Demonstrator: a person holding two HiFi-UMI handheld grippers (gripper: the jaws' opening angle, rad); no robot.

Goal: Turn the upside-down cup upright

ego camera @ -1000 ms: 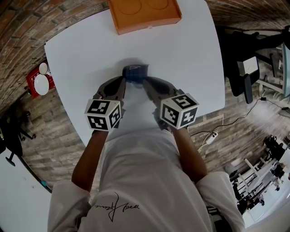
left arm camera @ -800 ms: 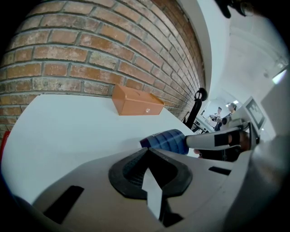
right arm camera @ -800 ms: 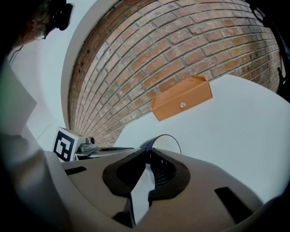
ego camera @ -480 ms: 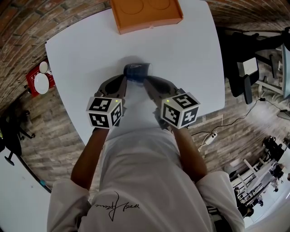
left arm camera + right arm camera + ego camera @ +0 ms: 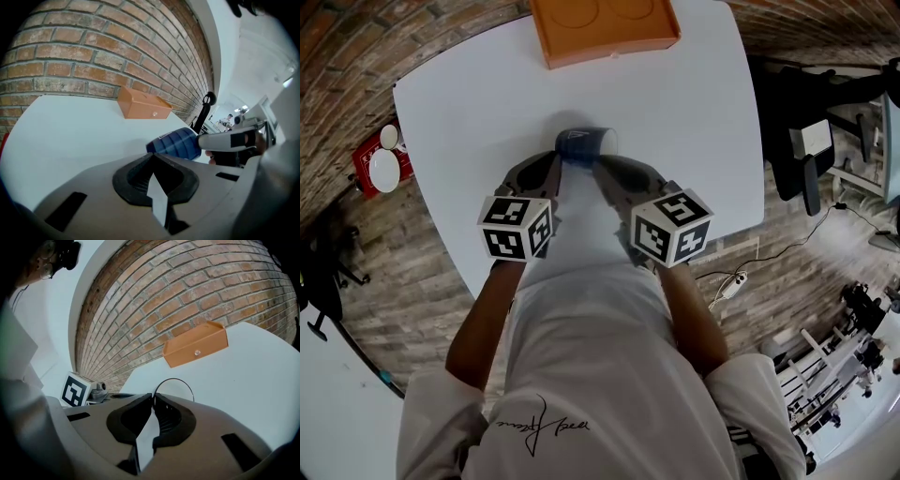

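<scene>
Pinching the cup (image 5: 177,143) by its rim, the right gripper (image 5: 151,398) has its jaws closed on the wall. The left gripper (image 5: 152,157) sits just beside, jaws together on nothing. Cup lies sideways at the table's (image 5: 684,112) middle, about half turned, I judge. Remaining: tip it mouth-up and set it down. Beyond stands 1 orange box (image 5: 600,28).

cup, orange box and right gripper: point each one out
cup (image 5: 177,142), left gripper view, on its ribbed blue side
orange box (image 5: 600,33), head view, on its top face
right gripper (image 5: 153,397), right gripper view, midway between its fingertips
</scene>
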